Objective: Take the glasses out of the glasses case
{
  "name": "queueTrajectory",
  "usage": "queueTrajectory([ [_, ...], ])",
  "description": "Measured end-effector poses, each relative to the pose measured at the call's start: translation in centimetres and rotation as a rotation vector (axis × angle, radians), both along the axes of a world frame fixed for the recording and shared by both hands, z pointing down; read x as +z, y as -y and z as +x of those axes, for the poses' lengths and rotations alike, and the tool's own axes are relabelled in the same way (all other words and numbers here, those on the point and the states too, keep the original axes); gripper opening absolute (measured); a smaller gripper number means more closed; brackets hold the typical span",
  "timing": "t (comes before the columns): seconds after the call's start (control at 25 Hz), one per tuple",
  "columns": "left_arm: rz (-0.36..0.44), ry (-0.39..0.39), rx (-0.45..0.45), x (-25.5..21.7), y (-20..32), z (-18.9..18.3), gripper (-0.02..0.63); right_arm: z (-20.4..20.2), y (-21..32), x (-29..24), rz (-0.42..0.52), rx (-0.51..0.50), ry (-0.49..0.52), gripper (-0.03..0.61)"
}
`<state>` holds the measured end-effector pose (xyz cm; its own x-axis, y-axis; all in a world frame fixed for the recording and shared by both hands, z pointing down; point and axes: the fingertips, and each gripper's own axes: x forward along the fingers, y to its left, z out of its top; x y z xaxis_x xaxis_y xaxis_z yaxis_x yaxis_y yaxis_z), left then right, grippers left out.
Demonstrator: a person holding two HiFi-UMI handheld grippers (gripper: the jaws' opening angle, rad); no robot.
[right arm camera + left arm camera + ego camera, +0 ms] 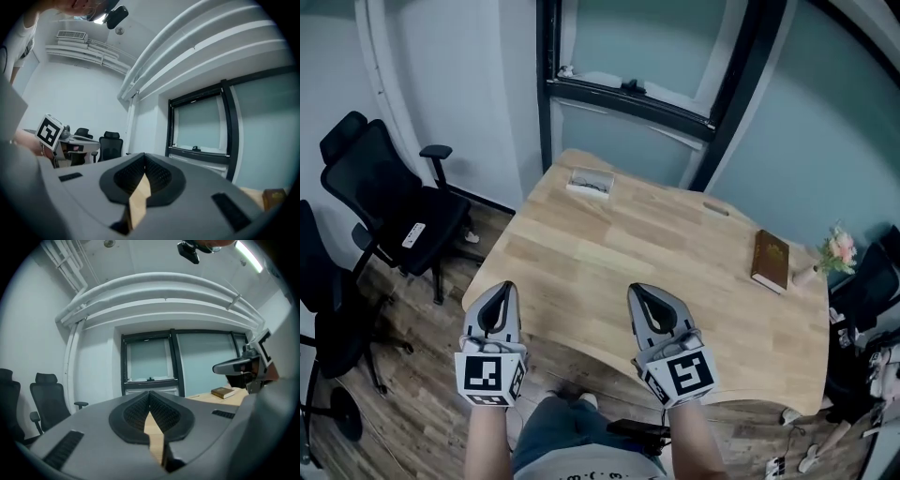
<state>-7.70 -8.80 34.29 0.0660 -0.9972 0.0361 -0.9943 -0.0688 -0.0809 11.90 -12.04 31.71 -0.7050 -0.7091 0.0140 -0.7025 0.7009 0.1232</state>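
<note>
The glasses case, small, pale and rectangular, lies near the far edge of the wooden table; I cannot make out what is in it. Both grippers hover over the table's near edge, far from the case. My left gripper has its jaws closed tip to tip with nothing between them, and so has my right gripper. In the left gripper view the left gripper shows only a thin slit of table. The right gripper view shows the right gripper the same way. Neither gripper view shows the case.
A brown book lies at the table's right side beside a small bunch of flowers. Black office chairs stand on the wooden floor to the left. Dark-framed glass panels rise behind the table.
</note>
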Motion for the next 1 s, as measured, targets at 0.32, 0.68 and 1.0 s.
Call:
queueTrajectory([
  [0.32, 0.006, 0.007, -0.003, -0.4, 8.6, -4.1, 0.015, -3.6, 9.6, 0.4, -0.054, -0.016, -0.026, 0.014],
  [0.68, -0.045, -0.004, 0.082, 1.9, 20.5, -8.0, 0.015, -9.2, 23.8, 4.0, -0.11, -0.066, -0.224, 0.101],
  [1.0, -0.146, -0.05, 0.141, 6.8, 29.2, -10.6, 0.015, -13.4, 34.1, 10.9, -0.214, -0.106, -0.411, 0.094],
])
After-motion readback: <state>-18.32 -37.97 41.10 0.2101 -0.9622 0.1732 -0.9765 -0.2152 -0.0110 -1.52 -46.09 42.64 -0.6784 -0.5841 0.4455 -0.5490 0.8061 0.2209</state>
